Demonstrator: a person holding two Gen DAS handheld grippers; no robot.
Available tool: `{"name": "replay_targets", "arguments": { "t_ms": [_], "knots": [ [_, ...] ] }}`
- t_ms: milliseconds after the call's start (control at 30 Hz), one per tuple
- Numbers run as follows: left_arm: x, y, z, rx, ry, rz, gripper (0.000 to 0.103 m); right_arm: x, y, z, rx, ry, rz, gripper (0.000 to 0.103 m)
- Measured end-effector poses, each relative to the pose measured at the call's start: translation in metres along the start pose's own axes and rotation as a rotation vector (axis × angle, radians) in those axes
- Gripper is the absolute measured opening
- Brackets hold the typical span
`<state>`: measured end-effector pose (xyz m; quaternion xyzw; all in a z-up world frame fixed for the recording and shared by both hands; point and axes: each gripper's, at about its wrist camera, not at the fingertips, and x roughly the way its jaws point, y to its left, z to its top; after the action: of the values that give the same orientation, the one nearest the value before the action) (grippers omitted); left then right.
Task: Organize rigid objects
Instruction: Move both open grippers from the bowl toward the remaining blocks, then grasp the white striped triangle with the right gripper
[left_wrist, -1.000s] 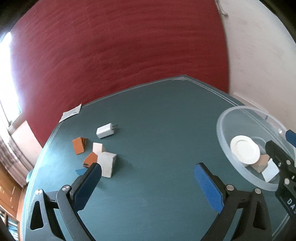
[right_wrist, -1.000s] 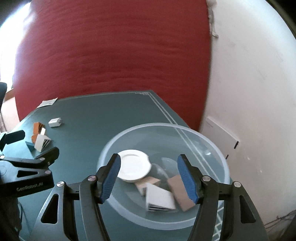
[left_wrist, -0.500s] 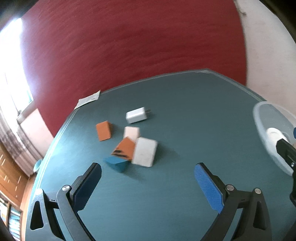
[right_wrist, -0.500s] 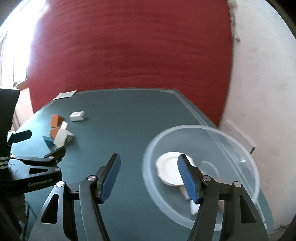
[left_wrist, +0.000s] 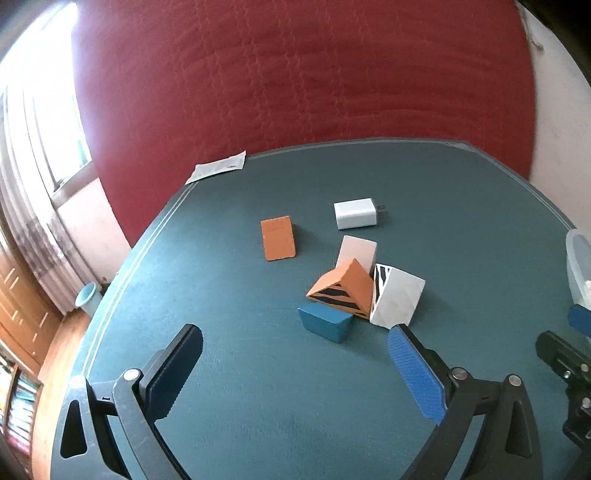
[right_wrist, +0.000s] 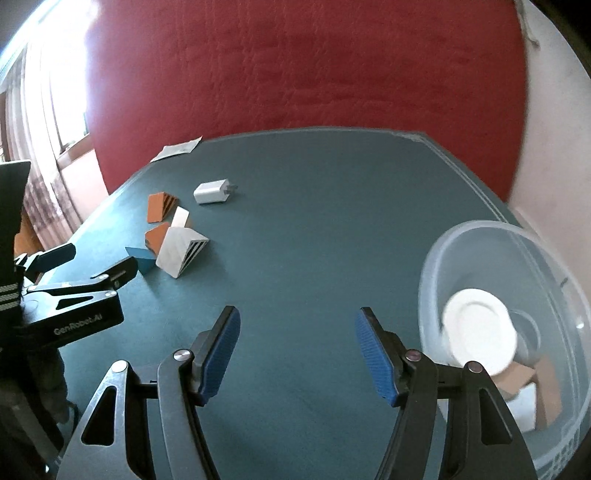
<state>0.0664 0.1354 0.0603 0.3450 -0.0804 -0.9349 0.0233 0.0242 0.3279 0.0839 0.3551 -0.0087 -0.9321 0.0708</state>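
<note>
The tabletop (right_wrist: 314, 221) wore a matt, finely textured teal cloth. The bowl (right_wrist: 476, 236) looked like frosted translucent plastic, the plate (right_wrist: 476, 328) inside it smooth and glossy white. The charger (left_wrist: 355, 213) was smooth white plastic; the orange block (left_wrist: 277, 238) matt.

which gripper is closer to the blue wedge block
Left. The left gripper hangs open just short of the blue wedge block, which sits right ahead of its jaws. The right gripper is open over bare table, well off to the block's right, beside the clear bowl.
</note>
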Motion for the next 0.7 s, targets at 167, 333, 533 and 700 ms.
{"name": "replay_targets", "arguments": {
  "t_ms": [167, 333, 533, 700],
  "knots": [
    [0.006, -0.001, 0.004, 0.026, 0.007, -0.011, 0.102, 0.008, 0.001, 0.0, 0.0, 0.013, 0.003, 0.066],
    [0.01, 0.007, 0.008, 0.015, 0.02, -0.008, 0.102, 0.009, -0.003, 0.001, 0.012, 0.029, 0.029, 0.066],
    [0.008, 0.032, 0.008, -0.019, 0.033, 0.004, 0.102, 0.021, 0.002, 0.013, 0.057, 0.057, 0.107, 0.066],
    [0.004, 0.047, 0.0, -0.031, 0.035, 0.011, 0.102, 0.031, 0.02, 0.026, 0.082, 0.073, 0.169, 0.066]
  ]
}}
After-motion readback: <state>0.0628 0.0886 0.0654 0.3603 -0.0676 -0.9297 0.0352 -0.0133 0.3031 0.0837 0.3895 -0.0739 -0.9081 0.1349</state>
